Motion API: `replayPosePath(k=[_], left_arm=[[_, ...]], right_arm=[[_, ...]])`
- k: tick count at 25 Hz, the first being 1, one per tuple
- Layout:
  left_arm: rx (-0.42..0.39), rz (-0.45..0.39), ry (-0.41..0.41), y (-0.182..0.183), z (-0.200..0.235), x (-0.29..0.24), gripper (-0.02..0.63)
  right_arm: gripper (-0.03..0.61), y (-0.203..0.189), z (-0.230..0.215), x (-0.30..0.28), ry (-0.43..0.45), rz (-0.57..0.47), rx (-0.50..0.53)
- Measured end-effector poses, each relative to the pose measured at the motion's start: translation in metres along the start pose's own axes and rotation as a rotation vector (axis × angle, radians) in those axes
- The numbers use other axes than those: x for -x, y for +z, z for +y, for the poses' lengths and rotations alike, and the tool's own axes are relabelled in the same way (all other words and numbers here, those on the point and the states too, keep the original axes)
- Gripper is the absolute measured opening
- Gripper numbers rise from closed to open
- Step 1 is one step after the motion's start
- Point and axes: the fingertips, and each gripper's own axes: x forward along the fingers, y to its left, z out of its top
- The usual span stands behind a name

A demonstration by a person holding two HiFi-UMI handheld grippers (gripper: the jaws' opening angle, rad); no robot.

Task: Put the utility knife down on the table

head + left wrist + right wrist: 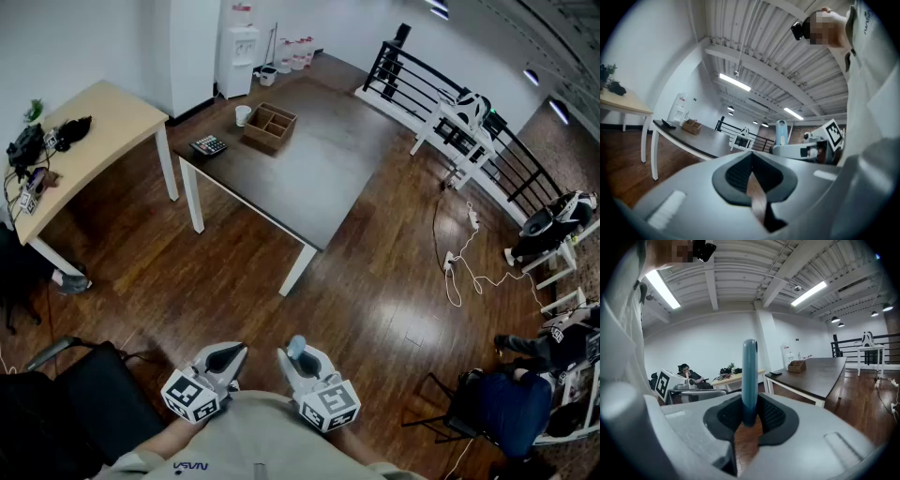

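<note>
The right tongs (749, 416) clamp the blue utility knife (749, 376) upright, its lower end hidden in their grip, while the left tongs (751, 171) sit closed and empty, well short of the far tabletop (319, 169)

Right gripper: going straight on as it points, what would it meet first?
Past the right gripper the way looks free nearby; behind its knife stands the light table, probably first. The dark table lies rightward.

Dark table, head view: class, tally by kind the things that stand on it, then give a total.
Cup: 1
Wooden box: 1
Calculator: 1
Total: 3
</note>
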Motion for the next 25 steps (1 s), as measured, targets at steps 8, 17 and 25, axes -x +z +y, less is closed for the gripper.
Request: replayPosePath(k=[8, 17, 25], left_arm=[[0.013, -0.008, 0.034, 0.016, 0.055, 0.016, 0.002], [-0.015, 0.024, 0.090, 0.029, 0.108, -0.003, 0.002], [-0.040, 0.087, 0.129, 0.048, 0.162, -0.073, 0.002]], right_arm=[[0.067, 0.012, 0.010, -0.058, 0.005, 0.007, 0.003], [0.067, 0.023, -0.016, -0.117, 0.043, -0.001, -0.018], [0.067, 0.045, -0.081, -0.184, 0.097, 0.015, -0.059]])
